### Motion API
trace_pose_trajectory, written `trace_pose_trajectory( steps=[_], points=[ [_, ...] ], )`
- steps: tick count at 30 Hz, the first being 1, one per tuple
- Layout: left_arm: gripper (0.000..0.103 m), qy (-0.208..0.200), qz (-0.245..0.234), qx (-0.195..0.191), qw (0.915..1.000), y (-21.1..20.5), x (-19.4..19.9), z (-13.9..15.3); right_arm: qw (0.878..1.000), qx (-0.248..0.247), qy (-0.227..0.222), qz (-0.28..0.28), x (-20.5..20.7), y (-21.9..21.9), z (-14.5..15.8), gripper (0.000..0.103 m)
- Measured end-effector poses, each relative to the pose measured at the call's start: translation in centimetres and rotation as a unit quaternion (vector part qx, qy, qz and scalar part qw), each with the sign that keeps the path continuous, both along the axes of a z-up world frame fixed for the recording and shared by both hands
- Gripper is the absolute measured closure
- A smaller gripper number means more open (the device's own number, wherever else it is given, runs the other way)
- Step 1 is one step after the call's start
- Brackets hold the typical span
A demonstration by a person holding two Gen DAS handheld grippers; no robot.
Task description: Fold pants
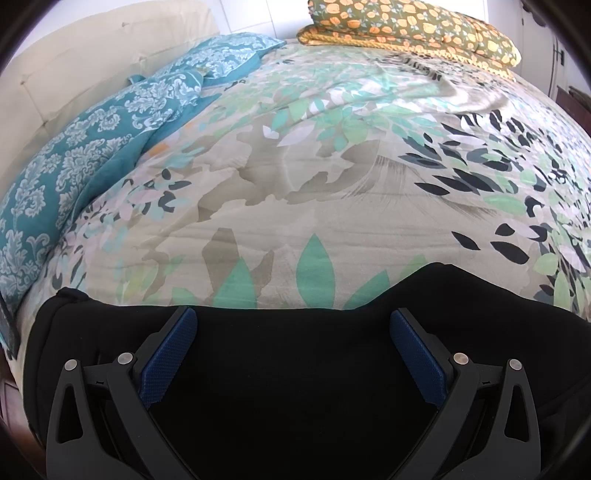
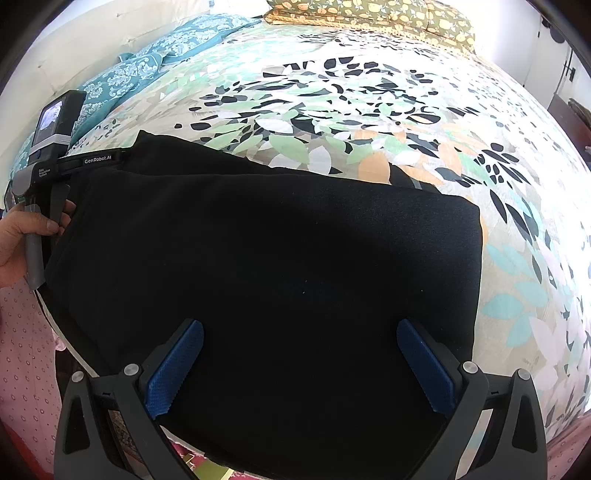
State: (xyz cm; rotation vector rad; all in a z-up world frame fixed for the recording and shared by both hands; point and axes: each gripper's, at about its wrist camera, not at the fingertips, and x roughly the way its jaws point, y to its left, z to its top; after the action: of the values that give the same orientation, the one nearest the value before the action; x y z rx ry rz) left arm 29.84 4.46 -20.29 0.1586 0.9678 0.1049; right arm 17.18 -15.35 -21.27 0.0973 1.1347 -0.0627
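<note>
Black fabric fills the lower part of both views: these are the pants, lying folded into a thick, roughly rectangular stack near the front edge of the bed, on the leaf-printed bedspread. The left gripper is above the pants with its two blue pads wide apart and nothing between them, so it is open. The right gripper is also spread wide above the black cloth and holds nothing. In the right wrist view the left gripper's body shows at the left end of the pants, held by the person's hand, which is just beside the fabric edge. Whether the pads touch the cloth I cannot tell. At the far side of the bed lie a teal patterned pillow on the left and an olive pillow with orange flowers on the right.
</note>
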Motion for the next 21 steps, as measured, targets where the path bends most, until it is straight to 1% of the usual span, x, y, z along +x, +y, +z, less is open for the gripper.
trace_pose_trajectory(
  steps=[6, 11, 12, 15, 16, 17, 19, 21],
  points=[
    [0.000, 0.002, -0.003, 0.011, 0.9999, -0.2, -0.1, 0.0, 1.000, -0.001, -0.002, 0.001, -0.1, 0.0, 0.0, 0.000],
    [0.000, 0.014, -0.015, 0.009, 0.9998, -0.1, -0.1, 0.0, 1.000, -0.002, -0.004, 0.005, -0.1, 0.1, 0.0, 0.000],
    [0.000, 0.018, -0.019, 0.009, 0.9996, -0.1, -0.1, 0.1, 1.000, -0.003, -0.004, 0.006, -0.1, 0.1, 0.0, 0.000],
    [0.000, 0.053, -0.039, 0.009, 0.9978, 0.1, 0.0, 0.7, 1.000, -0.003, -0.005, 0.010, -0.2, 0.1, 0.0, 0.000],
    [0.001, 0.065, -0.040, 0.005, 0.9971, 0.6, -0.1, 1.2, 1.000, -0.003, -0.005, 0.012, -0.2, 0.1, 0.0, 0.000],
    [0.001, 0.068, -0.040, -0.003, 0.9969, 1.2, -0.3, 1.9, 1.000, -0.003, -0.005, 0.012, -0.2, 0.0, 0.0, 0.000],
    [0.001, 0.057, -0.043, -0.025, 0.9971, 3.1, -0.9, 3.8, 1.000, -0.003, -0.005, 0.013, -0.2, 0.1, -0.1, 0.000],
    [0.001, 0.040, -0.039, -0.039, 0.9977, 6.1, -1.3, 6.1, 1.000, -0.003, -0.004, 0.013, -0.2, 0.1, -0.1, 0.000]
  ],
)
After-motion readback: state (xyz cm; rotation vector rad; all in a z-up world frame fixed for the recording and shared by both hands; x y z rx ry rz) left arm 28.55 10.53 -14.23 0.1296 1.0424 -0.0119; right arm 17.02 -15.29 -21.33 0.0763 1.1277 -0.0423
